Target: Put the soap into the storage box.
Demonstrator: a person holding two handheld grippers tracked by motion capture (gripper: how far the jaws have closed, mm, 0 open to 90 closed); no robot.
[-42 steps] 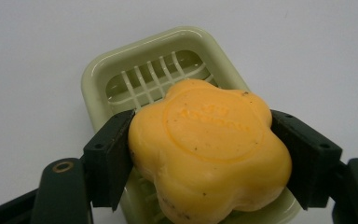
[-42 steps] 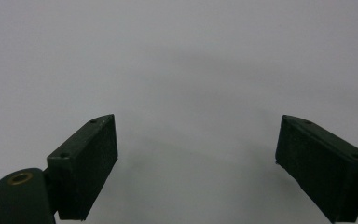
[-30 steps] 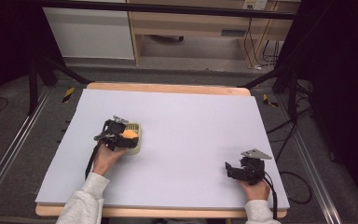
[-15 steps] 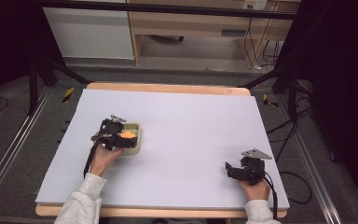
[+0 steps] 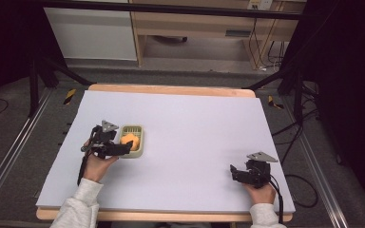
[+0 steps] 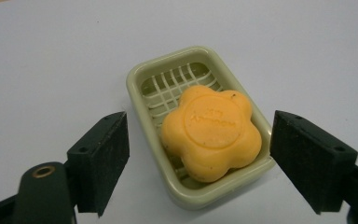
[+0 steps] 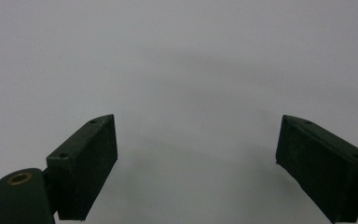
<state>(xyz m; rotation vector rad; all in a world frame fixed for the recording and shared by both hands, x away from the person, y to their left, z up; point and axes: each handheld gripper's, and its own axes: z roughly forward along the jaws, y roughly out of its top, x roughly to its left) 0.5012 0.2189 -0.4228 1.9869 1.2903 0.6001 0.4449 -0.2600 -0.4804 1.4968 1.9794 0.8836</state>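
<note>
An orange flower-shaped soap (image 6: 212, 130) lies in a pale green slatted soap dish (image 6: 140, 81) on the left part of the white table; in the high view the soap (image 5: 127, 139) sits in the dish (image 5: 141, 142). My left gripper (image 5: 123, 147) is just left of the dish and points at it. Its jaws opened off the soap and have just closed in a little; they stand apart on either side of the dish (image 6: 200, 126), touching nothing. Near the front right, my right gripper (image 5: 235, 172) rests open over bare table (image 7: 196, 126).
The white tabletop (image 5: 195, 123) has a wooden edge (image 5: 171, 89) at the far side. Black frame legs and cables (image 5: 285, 85) stand around the table, with cabinets beyond it. A cable (image 5: 81, 164) trails from the left gripper along the forearm.
The left gripper has drawn back to the left from over the dish, its jaws now apart, leaving the soap lying in the dish. The right gripper has not moved.
</note>
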